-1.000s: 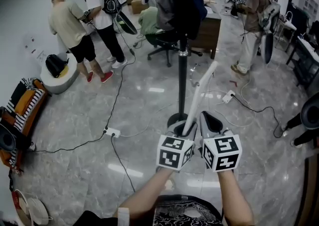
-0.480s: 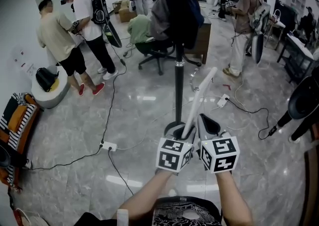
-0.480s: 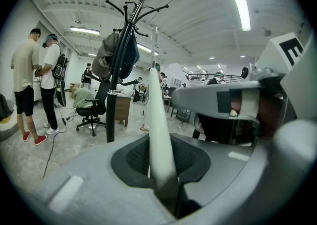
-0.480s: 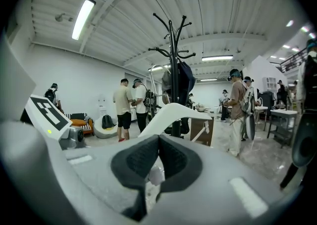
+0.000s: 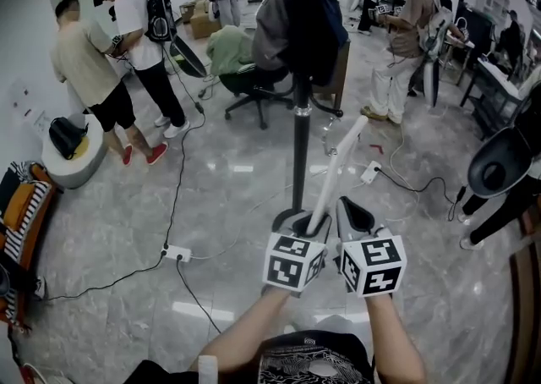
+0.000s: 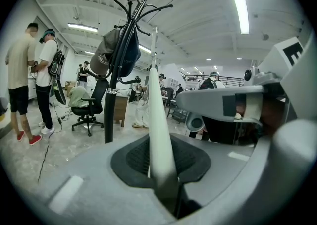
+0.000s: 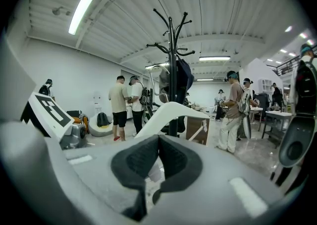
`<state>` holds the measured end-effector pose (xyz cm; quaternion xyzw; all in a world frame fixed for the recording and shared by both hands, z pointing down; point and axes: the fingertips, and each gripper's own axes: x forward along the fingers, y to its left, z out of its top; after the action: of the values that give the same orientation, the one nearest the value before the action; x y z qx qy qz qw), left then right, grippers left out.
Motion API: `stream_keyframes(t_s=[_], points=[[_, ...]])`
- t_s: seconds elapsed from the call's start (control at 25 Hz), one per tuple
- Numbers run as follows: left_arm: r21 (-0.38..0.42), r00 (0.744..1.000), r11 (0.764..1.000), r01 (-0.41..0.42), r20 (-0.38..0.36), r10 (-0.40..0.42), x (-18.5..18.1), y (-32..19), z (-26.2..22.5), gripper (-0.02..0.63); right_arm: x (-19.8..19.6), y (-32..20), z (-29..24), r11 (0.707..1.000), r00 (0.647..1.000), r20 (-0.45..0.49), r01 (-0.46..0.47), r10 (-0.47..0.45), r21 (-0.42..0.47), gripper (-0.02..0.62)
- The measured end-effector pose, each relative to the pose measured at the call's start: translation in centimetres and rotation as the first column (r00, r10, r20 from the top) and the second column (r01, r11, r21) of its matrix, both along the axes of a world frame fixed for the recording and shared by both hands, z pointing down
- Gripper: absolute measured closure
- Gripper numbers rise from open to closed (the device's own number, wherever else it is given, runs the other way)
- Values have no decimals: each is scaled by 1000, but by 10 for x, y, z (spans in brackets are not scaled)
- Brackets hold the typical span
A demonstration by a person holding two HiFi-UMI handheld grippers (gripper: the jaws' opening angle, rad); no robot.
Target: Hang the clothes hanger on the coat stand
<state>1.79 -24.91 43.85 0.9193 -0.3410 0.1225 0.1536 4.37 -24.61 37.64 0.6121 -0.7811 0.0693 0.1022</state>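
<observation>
Head view: I see my left tongs (image 5: 306,220) gripping the white hanger (image 5: 338,162), which slants up ahead beside the coat stand (image 5: 298,145). Left gripper view: pads pinch its arm. Right gripper view: right tongs (image 7: 158,140) drawn narrow, hanger just beyond.

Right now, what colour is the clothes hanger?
The clothes hanger is white, clearest in the left gripper view.

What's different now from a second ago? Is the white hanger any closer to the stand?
Yes. The person has walked toward the stand, carrying the hanger along: the stand and the floor's power strip sit nearer in the head view. Nothing was grabbed or released. The left gripper stays shut on the hanger's lower end, the right gripper beside it; the hanger is not yet hung.
</observation>
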Motion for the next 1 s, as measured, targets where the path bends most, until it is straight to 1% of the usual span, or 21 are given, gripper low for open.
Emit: stream_keyframes(t_s=[0.16, 0.36, 0.68, 1.0], points=[[-4, 1000, 1000, -8, 2, 8, 1, -8, 3, 535, 0, -8, 2, 1000, 1000, 6, 0, 0, 2, 595], [-1, 999, 1000, -22, 25, 22, 6, -21, 10, 535, 4, -26, 5, 1000, 1000, 18, 6, -6, 4, 595], [-14, 999, 1000, -9, 41, 10, 9, -51, 21, 535, 7, -58, 6, 999, 999, 25, 32, -32, 5, 595], [-34, 999, 999, 4, 39, -3, 19, -86, 33, 535, 17, -92, 14, 999, 999, 13, 49, -49, -14, 595]])
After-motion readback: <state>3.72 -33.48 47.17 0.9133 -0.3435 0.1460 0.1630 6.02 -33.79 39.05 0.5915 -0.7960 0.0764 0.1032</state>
